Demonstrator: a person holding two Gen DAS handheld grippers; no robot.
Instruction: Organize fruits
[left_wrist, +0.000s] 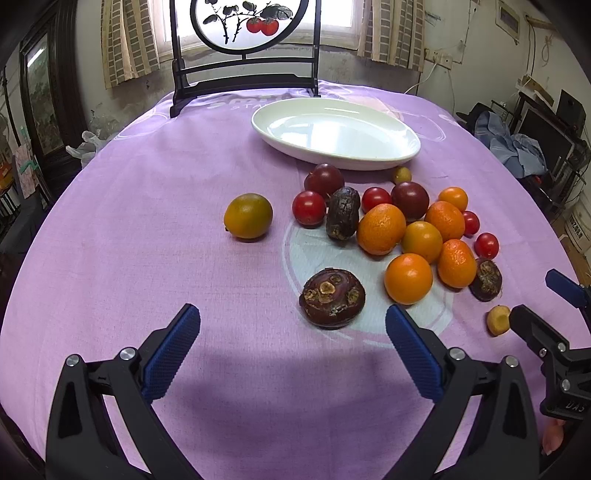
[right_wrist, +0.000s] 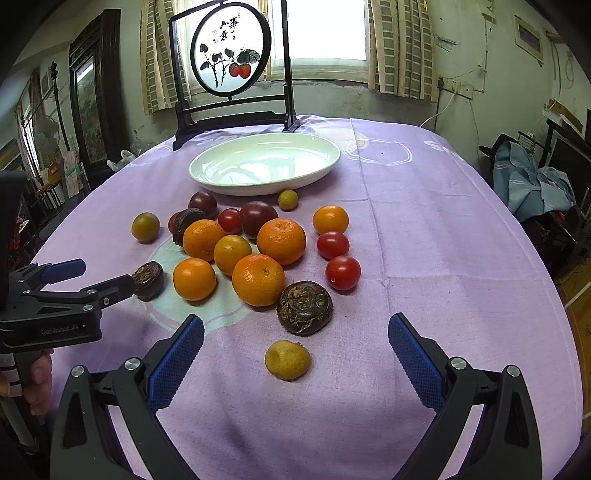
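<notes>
Several fruits lie on the purple tablecloth (left_wrist: 147, 258): orange mandarins (left_wrist: 380, 229) (right_wrist: 258, 279), red cherry tomatoes (left_wrist: 308, 207) (right_wrist: 342, 272), dark plums (left_wrist: 324, 180) (right_wrist: 258, 218), brown water chestnuts (left_wrist: 332, 297) (right_wrist: 305, 307), a greenish-orange fruit (left_wrist: 248, 216) (right_wrist: 145, 226) apart at the left, and a small yellow fruit (right_wrist: 287, 360) (left_wrist: 498, 320). An empty white oval plate (left_wrist: 369, 157) (right_wrist: 221, 181) stands behind them. My left gripper (left_wrist: 291, 347) is open and empty, just before a water chestnut. My right gripper (right_wrist: 295, 354) is open around the small yellow fruit, not touching it.
A black-framed round painted screen (left_wrist: 243, 48) (right_wrist: 231, 59) stands at the table's far edge behind the plate. The right gripper shows at the right in the left wrist view (left_wrist: 543, 299); the left gripper shows at the left in the right wrist view (right_wrist: 96, 275).
</notes>
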